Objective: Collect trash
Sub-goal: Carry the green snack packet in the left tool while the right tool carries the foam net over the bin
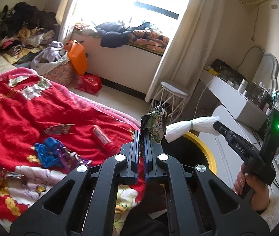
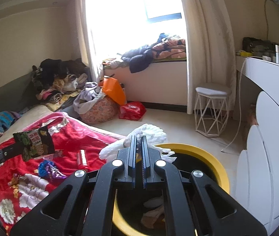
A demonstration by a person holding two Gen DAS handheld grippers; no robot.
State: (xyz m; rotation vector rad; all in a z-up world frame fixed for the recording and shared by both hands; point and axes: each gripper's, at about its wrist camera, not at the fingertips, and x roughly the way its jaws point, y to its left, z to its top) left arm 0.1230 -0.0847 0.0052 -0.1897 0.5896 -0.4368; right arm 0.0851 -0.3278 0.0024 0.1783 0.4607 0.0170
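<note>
Carrying trash to yellow-rimmed bin [image 2: 208, 157]: left gripper [image 1: 143, 137] clenches snack wrapper [image 1: 155, 125], right gripper [image 2: 138, 143] clenches white tissue bundle [image 2: 151, 133]. Next: position over bin, release.

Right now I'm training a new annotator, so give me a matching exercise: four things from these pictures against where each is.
Things:
1. snack packet
2. white foam netting
3. red tube
4. tissue scraps

Places:
A. inside the yellow-rimmed bin
B. lying on the red blanket
C. held by the left gripper
D. held by the right gripper

Pairs: 1-C, 2-D, 3-B, 4-A
</note>
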